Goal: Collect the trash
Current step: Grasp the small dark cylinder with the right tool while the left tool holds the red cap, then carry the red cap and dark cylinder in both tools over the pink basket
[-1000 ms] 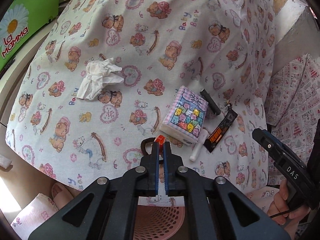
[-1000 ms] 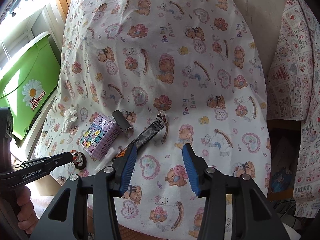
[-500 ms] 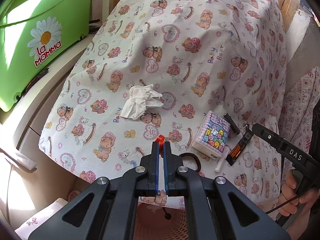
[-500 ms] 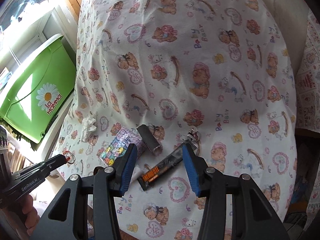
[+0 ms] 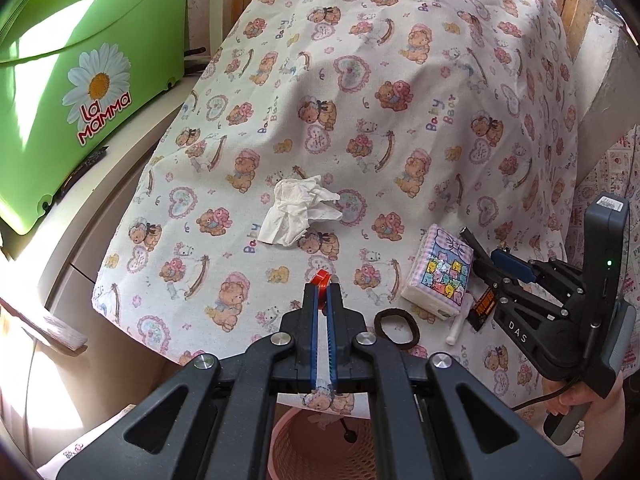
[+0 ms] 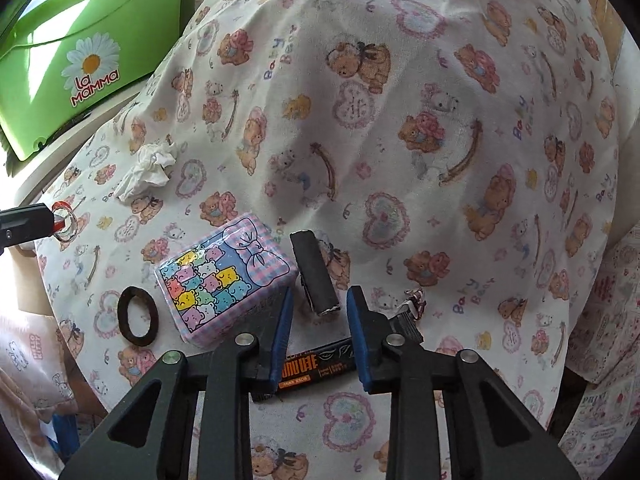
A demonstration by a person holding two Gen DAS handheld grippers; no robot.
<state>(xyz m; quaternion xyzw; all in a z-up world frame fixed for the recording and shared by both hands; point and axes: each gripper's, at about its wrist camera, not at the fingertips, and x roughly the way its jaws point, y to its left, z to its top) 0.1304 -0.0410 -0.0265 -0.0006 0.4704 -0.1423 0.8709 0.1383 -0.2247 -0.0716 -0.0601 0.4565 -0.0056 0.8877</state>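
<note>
My left gripper (image 5: 322,292) is shut on a small red-and-clear ring of tape (image 5: 321,278), held above the front edge of the teddy-print cloth; it also shows in the right wrist view (image 6: 63,222). A crumpled white tissue (image 5: 298,210) (image 6: 146,170) lies on the cloth ahead of it. My right gripper (image 6: 320,320) is open, low over a black-and-orange snack wrapper (image 6: 316,366) that lies between its fingers. A dark rolled wrapper (image 6: 314,274) lies just beyond.
A pastel bear-print tissue pack (image 6: 224,276) (image 5: 438,274) and a black hair tie (image 6: 138,316) (image 5: 397,328) lie on the cloth. A pink basket (image 5: 316,446) stands below the front edge. A green La Mamma bin (image 5: 84,64) sits at left.
My left gripper has drawn back and left with the tape ring, away from the hair tie. My right gripper has moved forward and down over the snack wrapper.
</note>
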